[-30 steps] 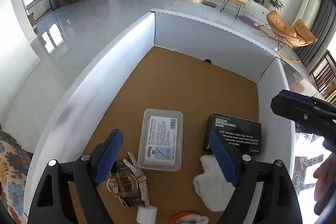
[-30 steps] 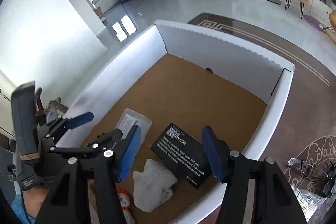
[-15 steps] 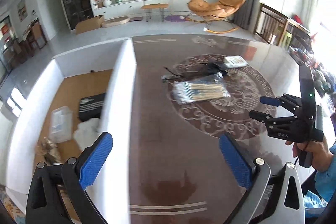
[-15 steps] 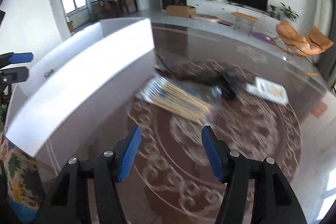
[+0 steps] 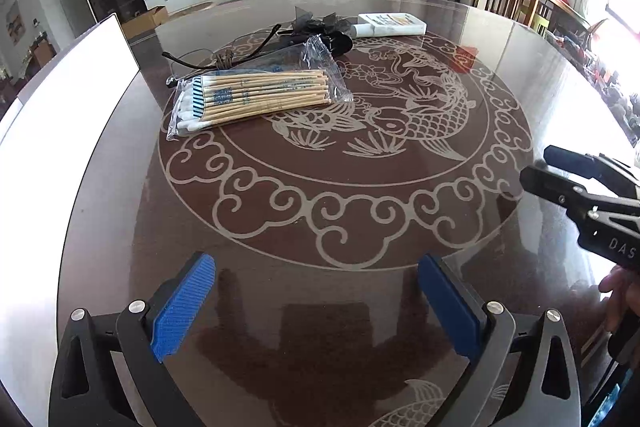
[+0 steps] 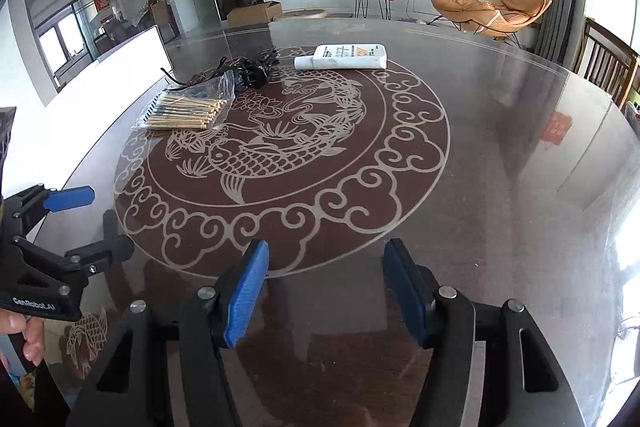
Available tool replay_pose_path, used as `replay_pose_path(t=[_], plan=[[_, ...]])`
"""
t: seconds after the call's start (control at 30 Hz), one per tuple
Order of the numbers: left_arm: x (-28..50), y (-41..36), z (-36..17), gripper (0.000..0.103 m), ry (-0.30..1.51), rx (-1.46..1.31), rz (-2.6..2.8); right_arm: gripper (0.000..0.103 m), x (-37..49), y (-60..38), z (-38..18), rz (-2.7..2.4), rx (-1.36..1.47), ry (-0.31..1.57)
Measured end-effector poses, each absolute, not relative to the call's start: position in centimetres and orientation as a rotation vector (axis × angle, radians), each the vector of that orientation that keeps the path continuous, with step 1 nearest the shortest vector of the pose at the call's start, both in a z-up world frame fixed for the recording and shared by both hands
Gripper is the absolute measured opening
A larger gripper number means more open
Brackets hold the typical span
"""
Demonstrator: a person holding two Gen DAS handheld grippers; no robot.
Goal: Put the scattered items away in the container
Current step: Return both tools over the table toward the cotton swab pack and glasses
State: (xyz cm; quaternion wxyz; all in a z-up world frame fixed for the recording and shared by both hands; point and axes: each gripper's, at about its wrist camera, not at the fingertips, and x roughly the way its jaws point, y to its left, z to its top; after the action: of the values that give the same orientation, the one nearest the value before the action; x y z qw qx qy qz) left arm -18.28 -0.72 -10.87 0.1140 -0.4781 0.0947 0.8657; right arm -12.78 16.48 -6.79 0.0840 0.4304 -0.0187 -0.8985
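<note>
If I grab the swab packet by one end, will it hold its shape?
Probably not: the swab packet is a loose clear bag, so its empty end would likely fold. The wooden sticks look stiff and light. The glossy film may slip; a mid-bundle grip seems safer.

The right gripper (image 6: 324,291) hangs over the counter (image 6: 500,167) with nothing between its parted fingers (image 6: 246,293); a swab packet (image 6: 186,111) and white tube (image 6: 344,57) lie beyond.
</note>
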Motion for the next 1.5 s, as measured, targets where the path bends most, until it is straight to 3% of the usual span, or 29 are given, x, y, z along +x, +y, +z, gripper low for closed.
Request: replay_pose_path(t=[0.33, 0.7, 0.9, 1.2, 1.27, 1.43, 1.5], plan=[[-18.3, -1.6, -11.5, 0.103, 0.200, -1.365, 2.551, 0.062, -13.2, 14.5, -7.1, -2.712, 1.323, 0.090], [-17.8, -2.5, -11.4, 0.103, 0.222, -1.354, 2.522, 0.062, -13.1, 13.7, -7.1, -2.717, 1.325, 0.099], [-17.2, -6.2, -11.4, 0.103, 0.124, -1.375, 2.586, 0.064, -13.5, 13.7, -7.2, -2.719, 1.326, 0.090], [-17.2, -5.7, -11.5, 0.103, 0.156, -1.383, 2.596, 0.064, -23.6, 7.1, -4.4, -2.600, 1.217, -0.057], [-17.3, -5.6, -11.5, 0.103, 0.156, -1.383, 2.597, 0.064, -26.6, 4.2, -2.8, -2.594, 1.168, -0.008], [-17.3, -5.6, -11.5, 0.103, 0.155, -1.384, 2.598, 0.064, -33.0, -2.2, -1.9, -2.550, 1.165, 0.354], [-17.3, -5.6, -11.6, 0.103, 0.154, -1.384, 2.599, 0.064, -34.3, -3.6, -2.0, -2.527, 1.146, 0.390]])
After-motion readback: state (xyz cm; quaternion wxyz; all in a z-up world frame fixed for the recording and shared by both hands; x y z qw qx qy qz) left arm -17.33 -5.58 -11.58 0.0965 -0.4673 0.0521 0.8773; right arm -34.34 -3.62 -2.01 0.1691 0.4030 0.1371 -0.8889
